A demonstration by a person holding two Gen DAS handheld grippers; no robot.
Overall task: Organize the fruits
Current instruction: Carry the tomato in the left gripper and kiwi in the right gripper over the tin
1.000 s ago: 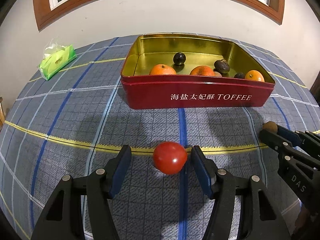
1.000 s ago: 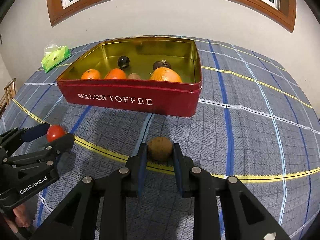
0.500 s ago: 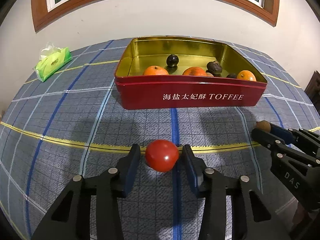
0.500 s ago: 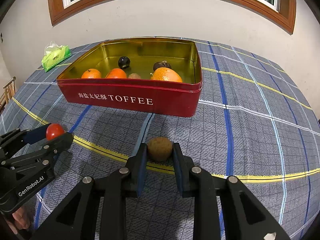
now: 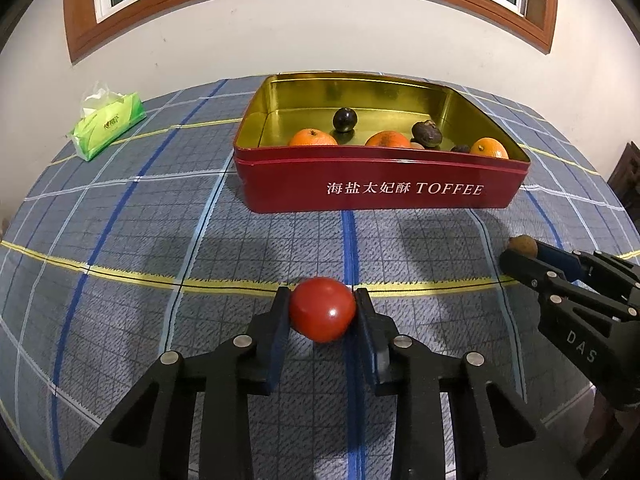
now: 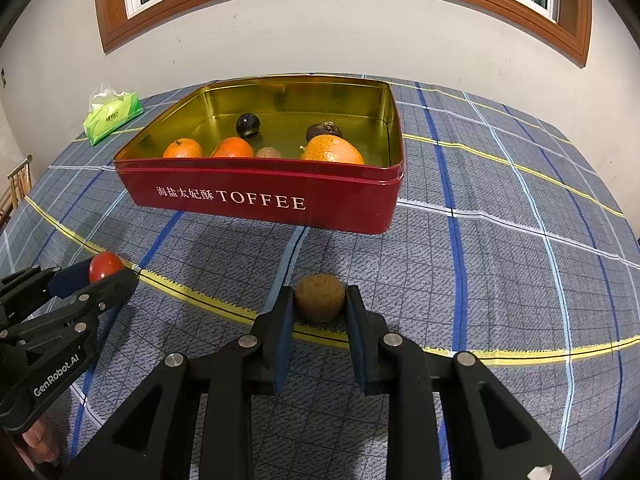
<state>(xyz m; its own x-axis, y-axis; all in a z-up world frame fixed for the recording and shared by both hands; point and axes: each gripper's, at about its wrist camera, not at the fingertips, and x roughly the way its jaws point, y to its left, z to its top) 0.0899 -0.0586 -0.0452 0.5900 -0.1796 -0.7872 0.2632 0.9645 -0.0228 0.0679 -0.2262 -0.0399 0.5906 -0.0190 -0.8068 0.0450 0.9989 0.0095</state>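
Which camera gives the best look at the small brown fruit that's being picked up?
The right wrist view. There the small brown fruit sits centred and close between the fingers of the right hand-held gripper, its rough skin plain. The left wrist view shows it only as a small shape near the right edge, partly hidden by that gripper.

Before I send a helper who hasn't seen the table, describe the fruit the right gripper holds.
Find the red TOFFEE tin on the plaid cloth. In front of its right end, the right gripper has its jaws shut on a small round brown fruit. It is dull and rough, unlike the glossy red tomato.
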